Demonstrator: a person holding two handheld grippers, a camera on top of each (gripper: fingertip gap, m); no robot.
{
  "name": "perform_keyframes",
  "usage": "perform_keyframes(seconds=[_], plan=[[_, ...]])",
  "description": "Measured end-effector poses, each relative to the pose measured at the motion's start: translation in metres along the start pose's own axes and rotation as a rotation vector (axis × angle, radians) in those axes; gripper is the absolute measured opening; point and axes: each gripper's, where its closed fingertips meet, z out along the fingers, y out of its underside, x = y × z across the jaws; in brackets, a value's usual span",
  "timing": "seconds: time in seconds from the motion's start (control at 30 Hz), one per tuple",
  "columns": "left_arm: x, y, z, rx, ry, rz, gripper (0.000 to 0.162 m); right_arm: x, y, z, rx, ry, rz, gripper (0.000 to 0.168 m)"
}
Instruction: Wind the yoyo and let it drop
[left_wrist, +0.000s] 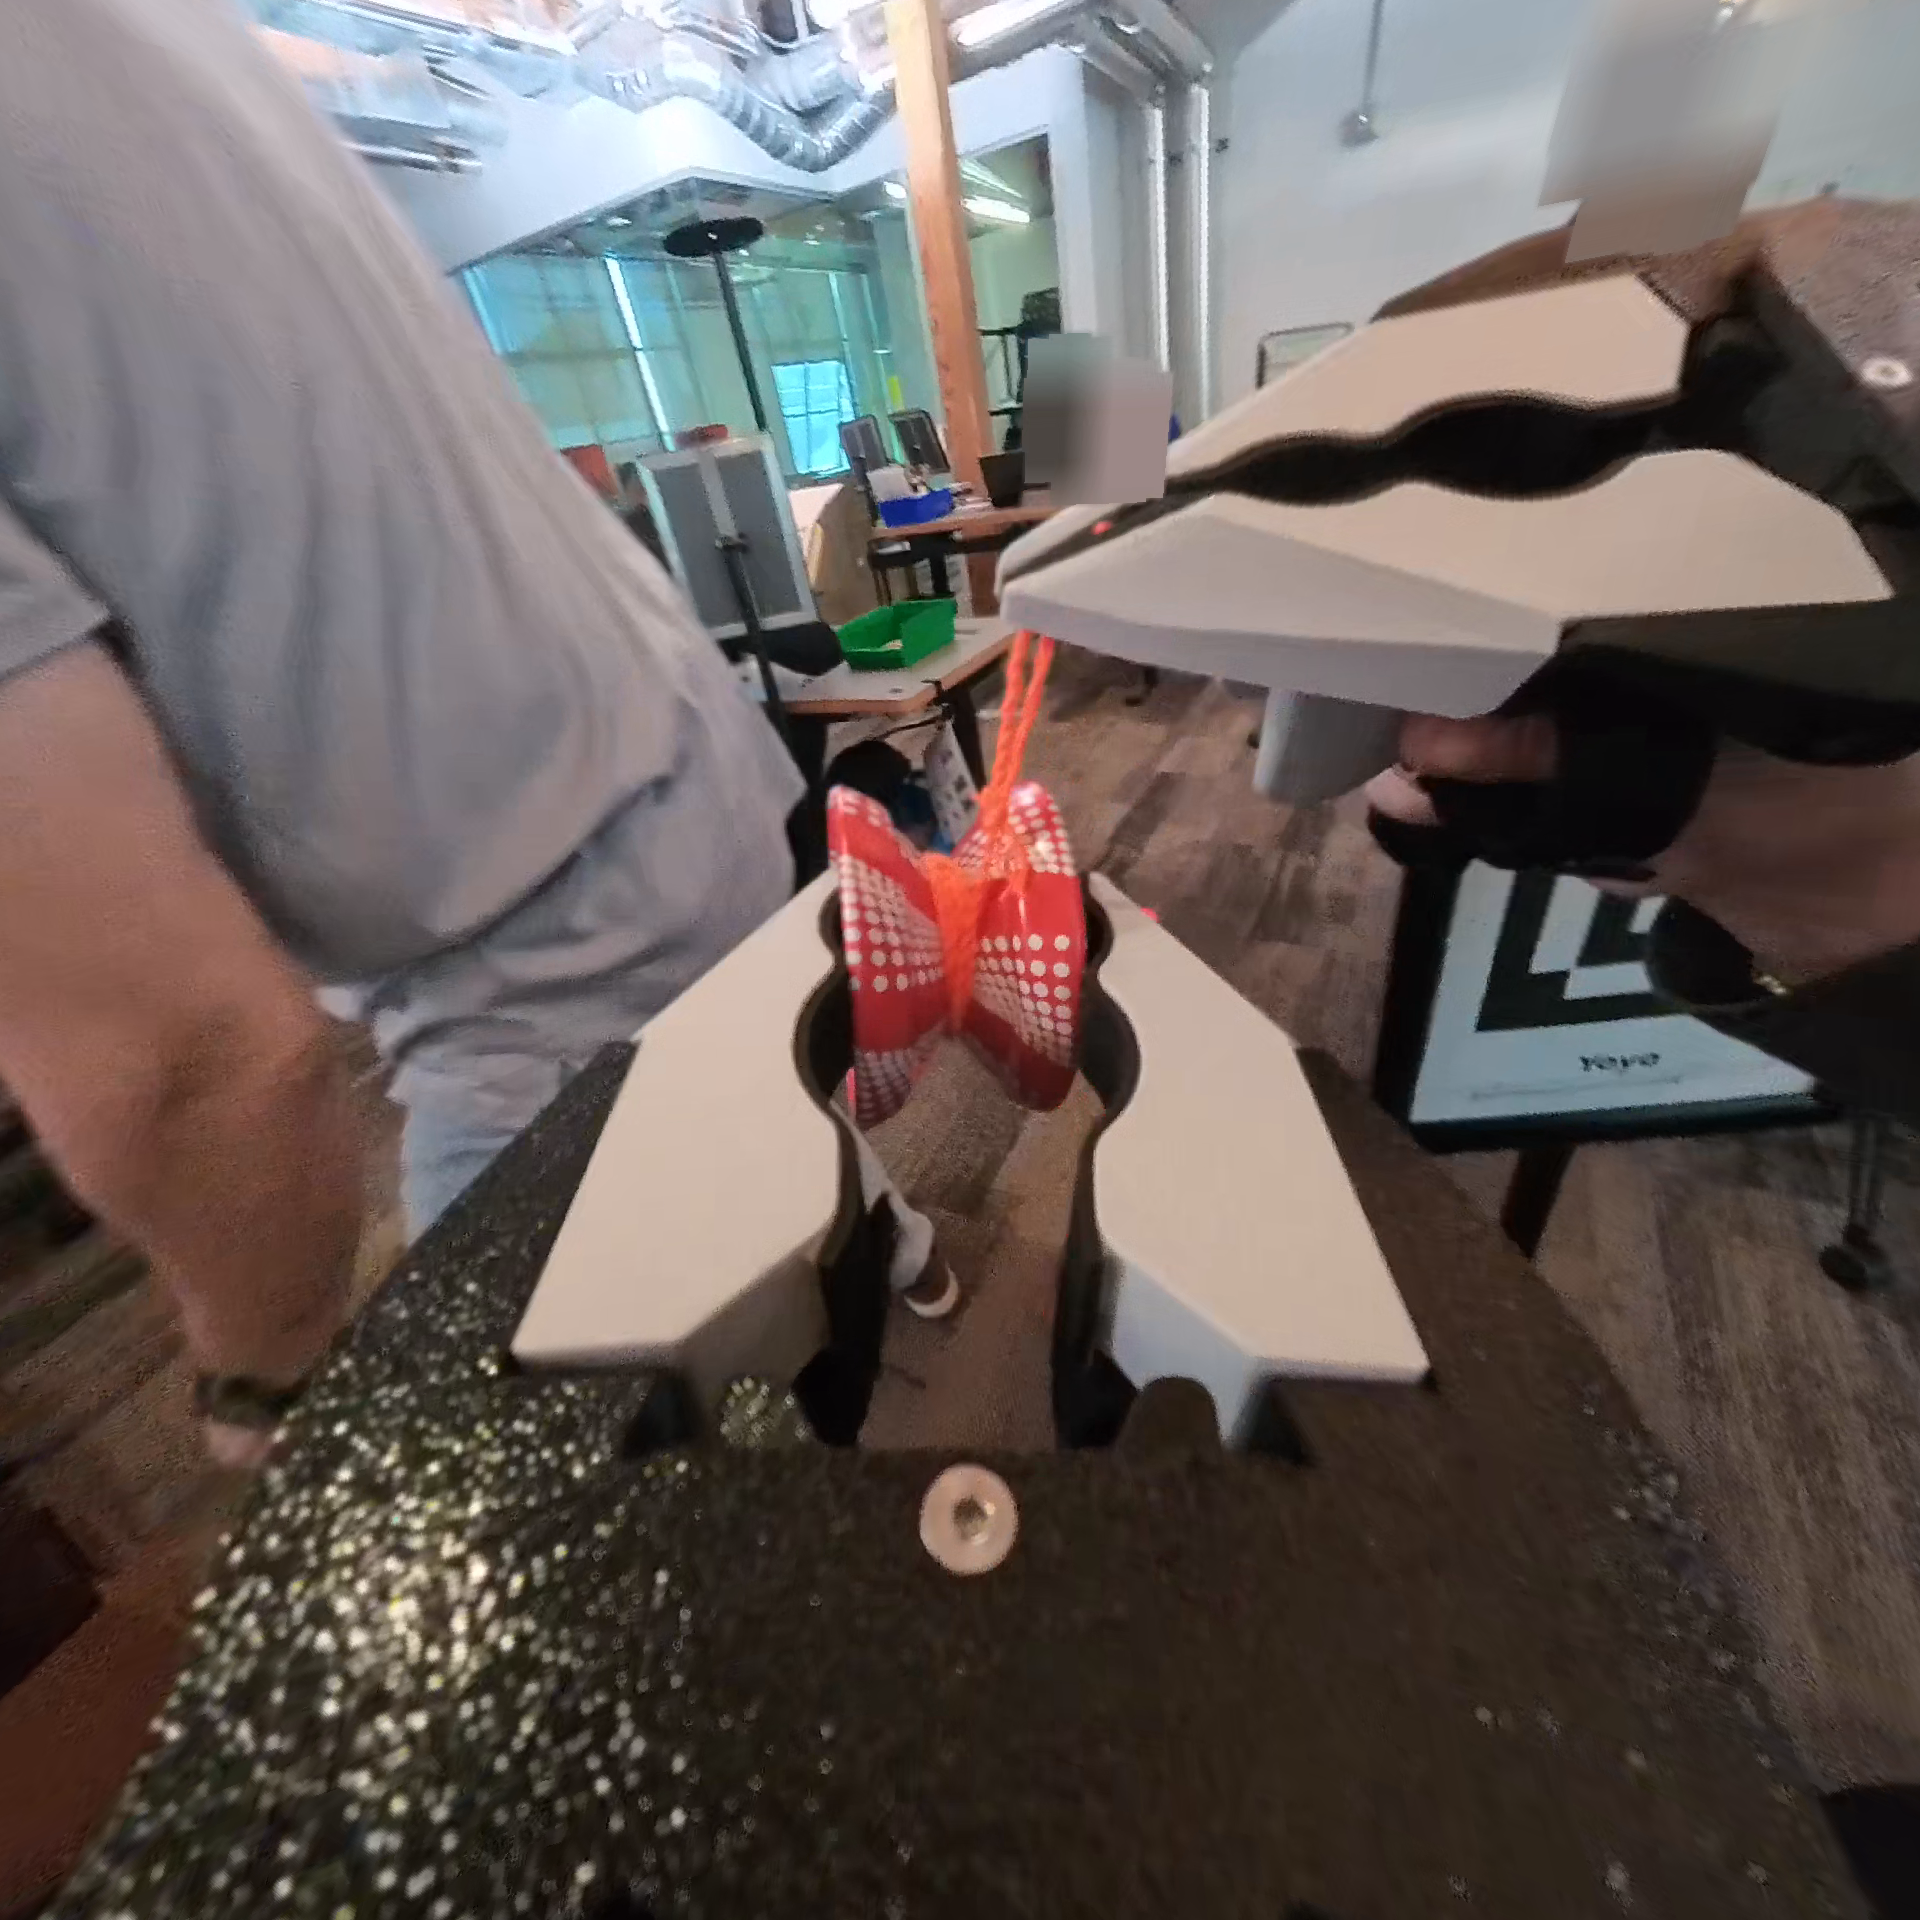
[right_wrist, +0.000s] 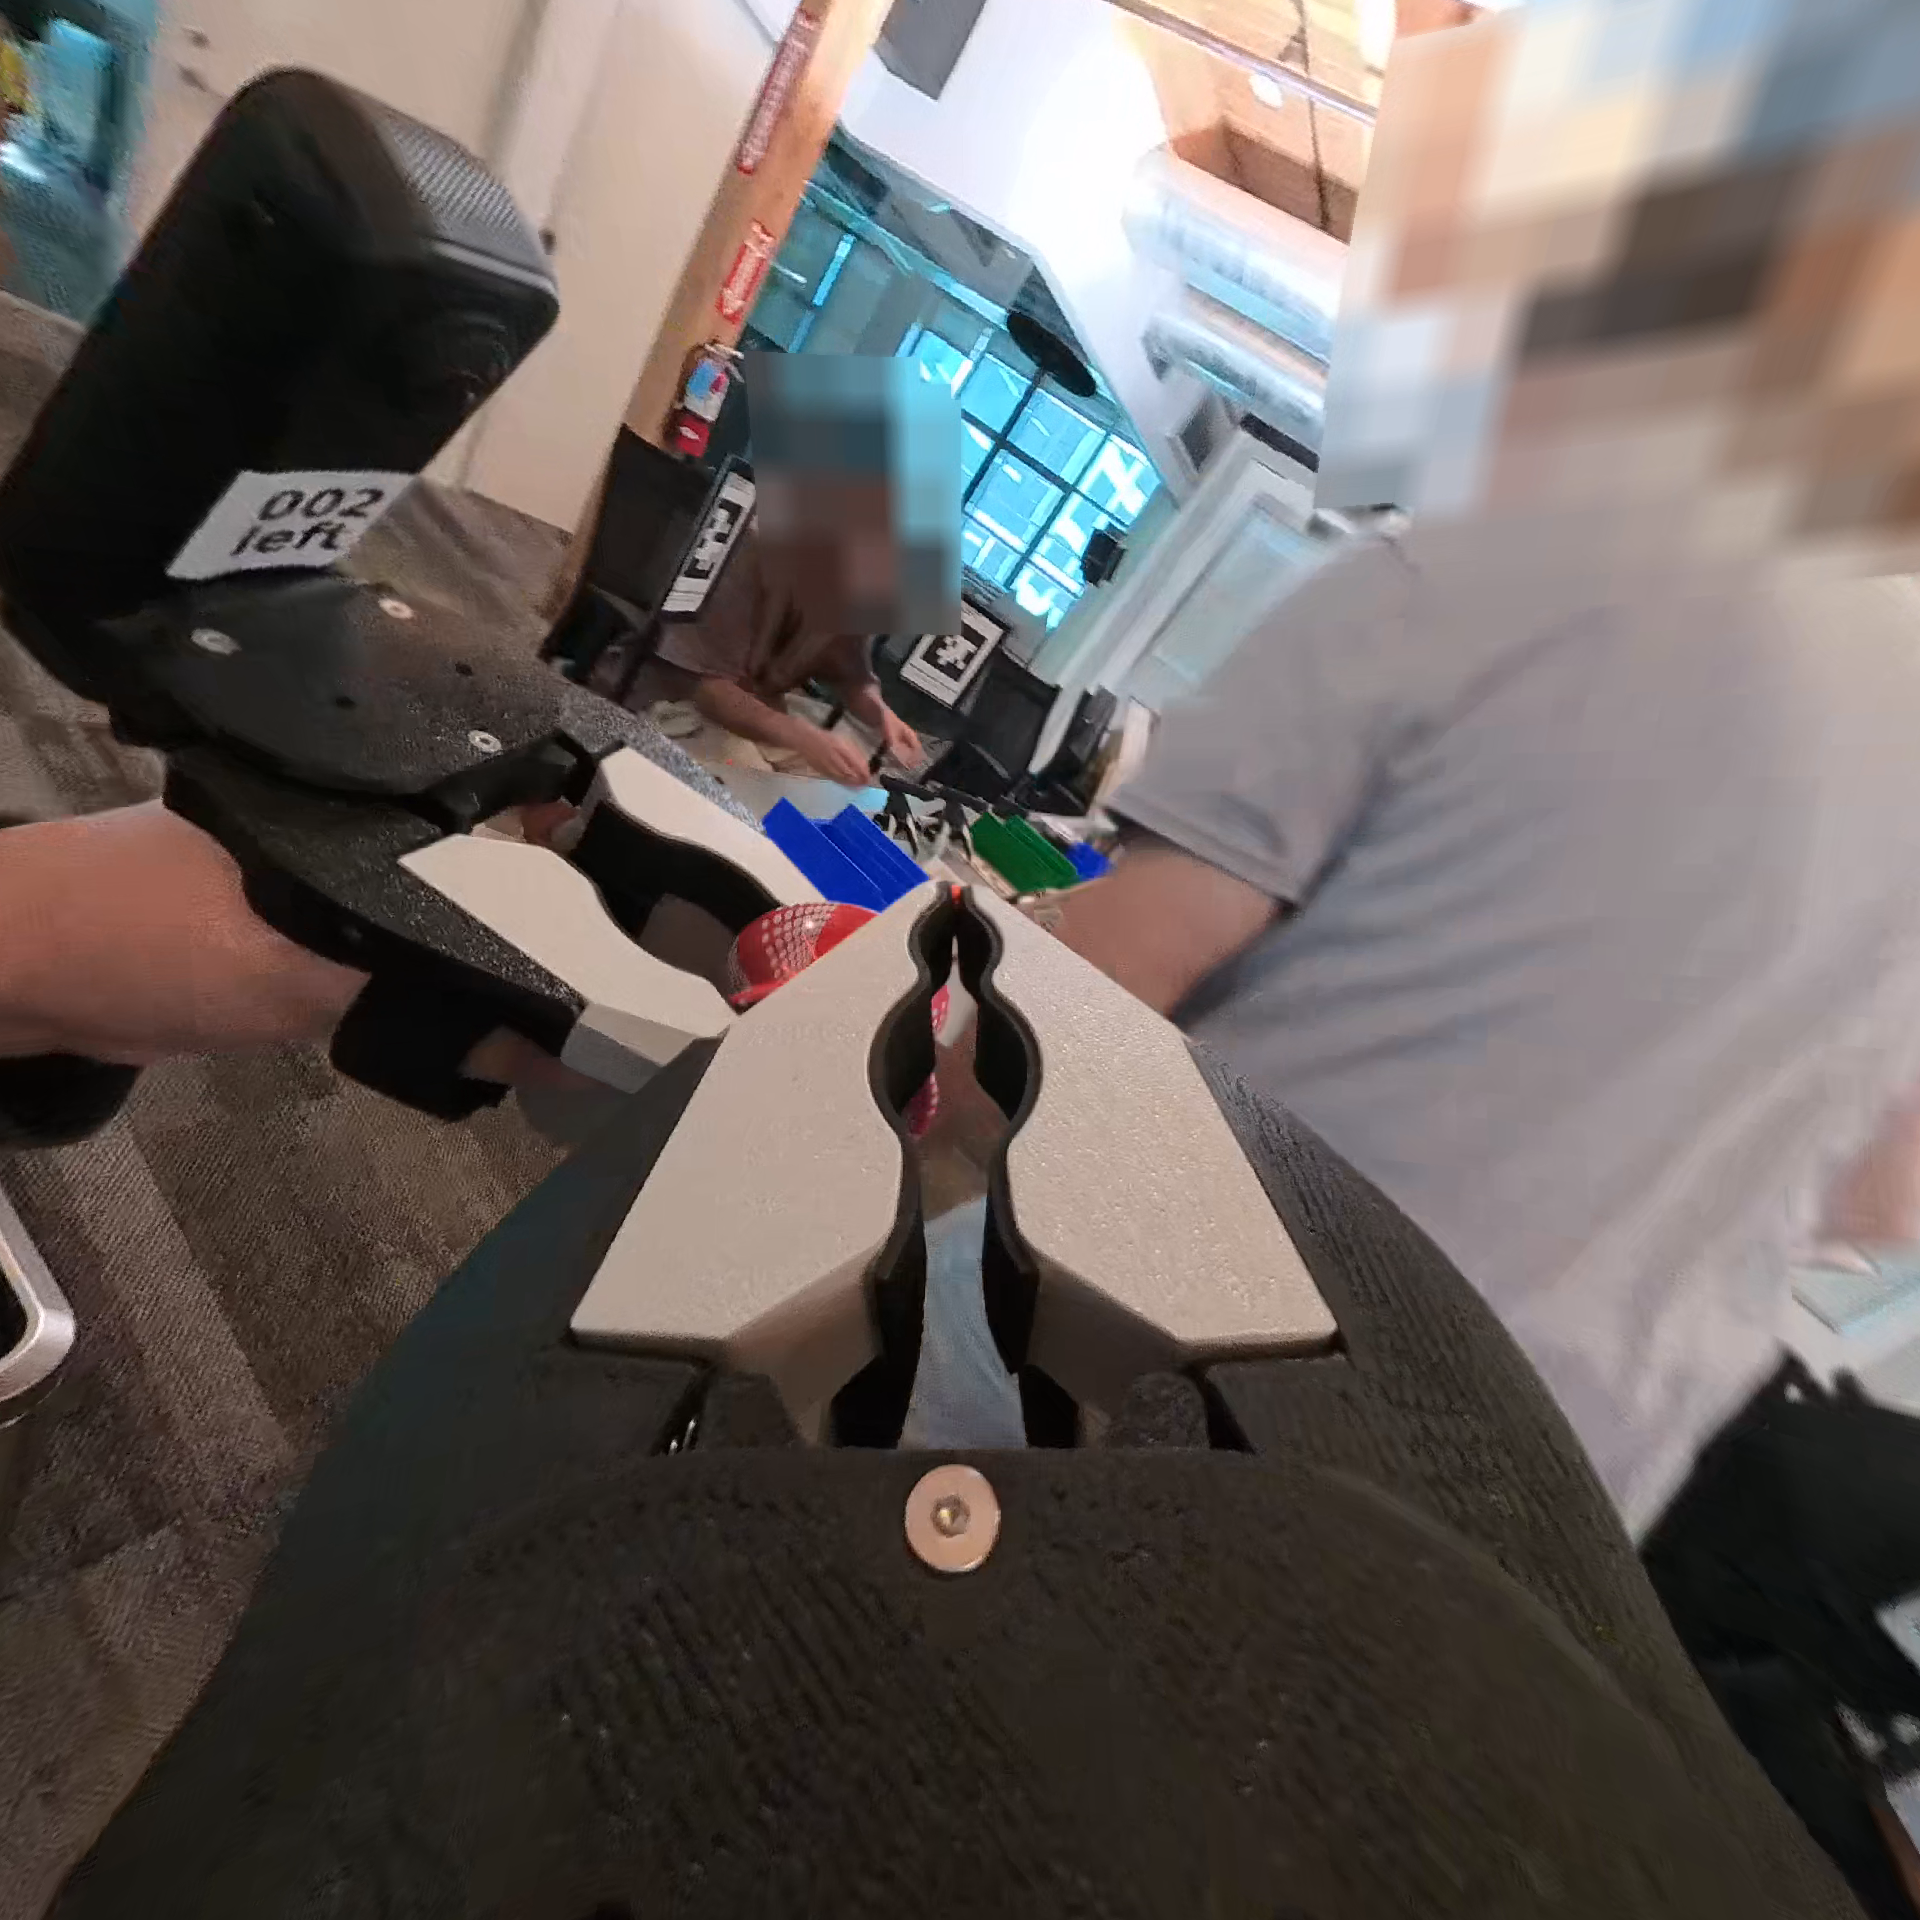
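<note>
- Nearest the lens in each wrist view is the black speckled body of that view's own tool, with its pale grey fingers reaching forward.
- Beside both tools stands a person in a grey shirt (left_wrist: 343, 499), filling the left of the left wrist view and the right of the right wrist view.
- Left gripper (left_wrist: 961, 935) has its jaws spread partway, pressing on the two outer faces of the yoyo; in the right wrist view a gloved hand (right_wrist: 208, 966) carries it.
- Right gripper (right_wrist: 951, 914) has its jaws drawn nearly together, and a speck of orange shows at the very tips; in the left wrist view it sits above the yoyo, well up from the carpeted floor (left_wrist: 1662, 1351).
- Yoyo (left_wrist: 961, 966), red with white dots, sits upright between the left fingers with its groove facing the camera.
- Orange string (left_wrist: 1013, 727) is wound in that groove and rises in two strands to the right gripper's tips.
</note>
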Motion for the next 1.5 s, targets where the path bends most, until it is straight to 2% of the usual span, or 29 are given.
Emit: perform_keyframes(seconds=[0.23, 0.27, 0.3, 0.33, 0.43, 0.53, 0.63, 0.7, 0.8, 0.9, 1.03, 1.1, 1.13, 1.17, 1.23, 1.27, 1.3, 1.37, 1.5], plan=[[-0.097, -0.055, -0.004, 0.109, -0.253, 0.020, 0.039, 0.046, -0.041, 0.088, 0.004, -0.075, -0.153, 0.000], [-0.111, -0.057, -0.005, 0.100, -0.287, 0.006, 0.051, 0.057, -0.047, 0.100, 0.005, -0.069, -0.163, 0.000], [-0.126, -0.052, -0.007, 0.070, -0.327, -0.020, 0.075, 0.067, -0.053, 0.111, 0.004, -0.071, -0.163, 0.000], [-0.137, -0.042, -0.012, 0.025, -0.356, -0.053, 0.091, 0.076, -0.058, 0.122, 0.001, -0.071, -0.160, 0.000], [-0.151, 0.000, -0.045, -0.016, -0.430, -0.168, 0.112, 0.096, -0.069, 0.142, -0.011, -0.073, -0.188, 0.000], [-0.154, 0.068, -0.102, -0.008, -0.574, -0.195, 0.114, 0.101, -0.066, 0.151, -0.025, -0.100, -0.183, 0.000], [-0.140, 0.162, -0.164, -0.138, -0.730, -0.186, 0.115, 0.097, -0.049, 0.154, -0.044, -0.119, -0.175, 0.000], [-0.116, 0.200, -0.198, -0.214, -0.788, -0.193, 0.114, 0.091, -0.031, 0.156, -0.066, -0.132, -0.172, 0.000], [-0.076, 0.219, -0.229, -0.237, -0.812, -0.233, 0.107, 0.081, 0.001, 0.158, -0.108, -0.130, -0.165, 0.000], [-0.046, 0.229, -0.241, -0.276, -0.777, -0.272, 0.106, 0.059, 0.042, 0.160, -0.167, -0.146, -0.136, 0.000], [-0.036, 0.235, -0.257, -0.298, -0.787, -0.311, 0.102, 0.023, 0.104, 0.171, -0.275, -0.219, -0.081, 0.000], [-0.038, 0.235, -0.264, -0.284, -0.798, -0.347, 0.102, 0.028, 0.111, 0.183, -0.330, -0.234, -0.113, 0.000], [-0.039, 0.235, -0.266, -0.279, -0.800, -0.355, 0.101, 0.049, 0.085, 0.191, -0.266, -0.173, -0.133, 0.000], [-0.040, 0.234, -0.268, -0.276, -0.801, -0.358, 0.101, 0.081, 0.044, 0.193, -0.194, -0.094, -0.138, 0.000], [-0.042, 0.235, -0.271, -0.271, -0.810, -0.362, 0.100, 0.146, -0.058, 0.181, 0.021, 0.048, -0.112, 0.000], [-0.043, 0.235, -0.271, -0.264, -0.814, -0.371, 0.099, 0.168, -0.096, 0.172, 0.090, 0.078, -0.111, 0.000], [-0.043, 0.235, -0.271, -0.254, -0.816, -0.385, 0.100, 0.179, -0.116, 0.169, 0.107, 0.078, -0.124, 0.000], [-0.043, 0.236, -0.267, -0.236, -0.809, -0.410, 0.099, 0.179, -0.122, 0.174, 0.075, 0.035, -0.164, 0.000], [-0.040, 0.241, -0.259, -0.243, -0.789, -0.424, 0.099, 0.141, -0.084, 0.187, -0.002, -0.066, -0.163, 0.000]])
